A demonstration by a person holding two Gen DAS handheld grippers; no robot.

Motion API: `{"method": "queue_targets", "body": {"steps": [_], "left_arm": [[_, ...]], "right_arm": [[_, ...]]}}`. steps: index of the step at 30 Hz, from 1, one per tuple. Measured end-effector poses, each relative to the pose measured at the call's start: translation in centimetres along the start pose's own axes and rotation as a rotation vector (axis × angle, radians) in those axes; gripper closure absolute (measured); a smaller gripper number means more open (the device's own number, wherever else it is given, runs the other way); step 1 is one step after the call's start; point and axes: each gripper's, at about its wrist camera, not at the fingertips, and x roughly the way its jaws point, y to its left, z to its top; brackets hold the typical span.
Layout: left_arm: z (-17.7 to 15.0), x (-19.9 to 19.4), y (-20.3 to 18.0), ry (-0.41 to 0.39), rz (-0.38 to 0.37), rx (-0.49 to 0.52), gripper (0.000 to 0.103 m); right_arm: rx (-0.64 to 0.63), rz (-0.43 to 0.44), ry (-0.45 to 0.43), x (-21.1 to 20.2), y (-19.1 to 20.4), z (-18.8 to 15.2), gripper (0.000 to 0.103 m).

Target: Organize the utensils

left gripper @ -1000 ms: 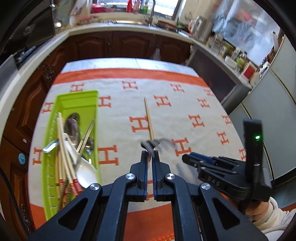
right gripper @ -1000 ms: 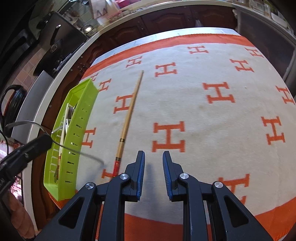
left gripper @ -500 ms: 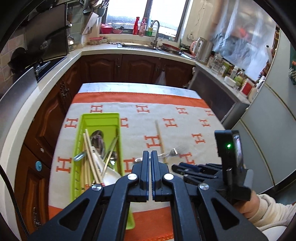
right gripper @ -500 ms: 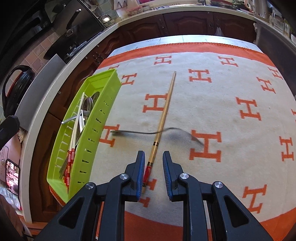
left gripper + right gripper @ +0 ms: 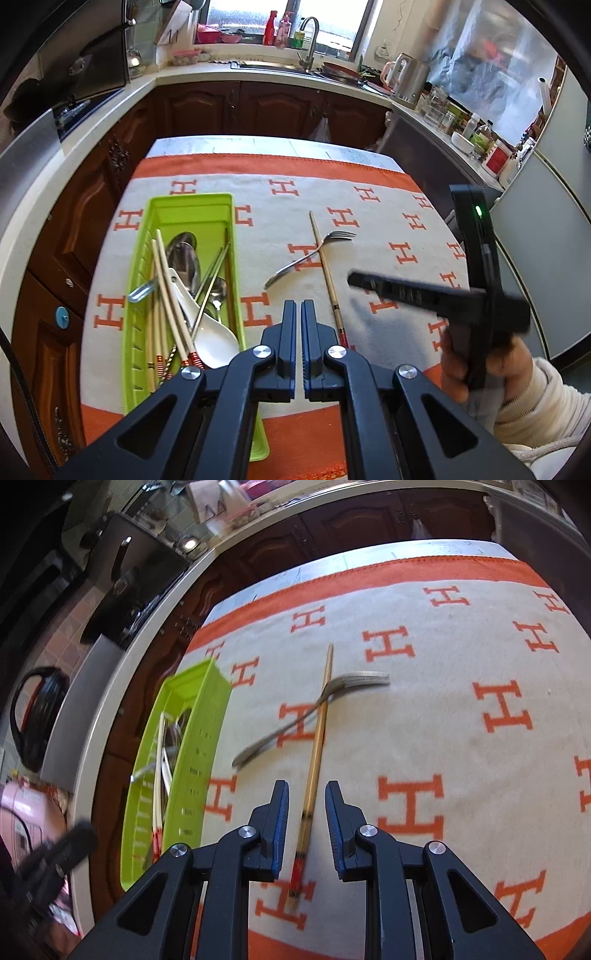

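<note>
1. Kitchen counters and dark cabinets ring my bench, which is draped in a cream cloth with orange H marks.
2. What changed: a second ago my left tool gripped the fork; now its jaws are pressed nearly together on nothing, and the fork lies loose on the cloth, crossing the chopstick (so it landed outside the tray).
3. My reading: the fork is no nearer home. The green tray, at about 9 o'clock of the fork, already holds spoons, chopsticks and a white ladle-spoon; fork and chopstick remain to go in.
4. My right tool has also shifted: its jaws stand moderately apart and now straddle the chopstick's decorated end, with the pads not visibly touching it. I judge a chopstick pick-up is being set up.
5. Left wrist view alone shows the tray's contents laid out, plus the right tool seen side-on, blurred, at 3 o'clock.
6. Right wrist view alone shows the chopstick lying between the right jaws, and the fork's neck resting over the stick; the tray appears mostly as an outer wall there.
</note>
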Motion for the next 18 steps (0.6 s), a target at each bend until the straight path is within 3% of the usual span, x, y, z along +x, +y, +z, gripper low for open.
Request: {"method": "queue_targets", "body": {"steps": [2, 6, 13, 18], "left_arm": [[0.0, 0.3, 0.1, 0.002, -0.009, -0.006, 0.103], [-0.1, 0.8, 0.8, 0.01, -0.028, -0.03, 0.102], [-0.1, 1.7, 2.3, 0.023, -0.045, -0.081, 0.101], [0.0, 2.1, 3.1, 0.027, -0.052, -0.101, 0.1]], "right_arm": [[0.058, 0.019, -0.007, 0.5, -0.8, 1.4, 0.069], [0.141, 0.039, -0.007, 2.0, -1.4, 3.8, 0.068], [0.176, -0.075, 0.001, 5.6, -0.3, 7.0, 0.068], [0.186, -0.164, 0.0, 7.5, 0.0, 7.5, 0.089]]}}
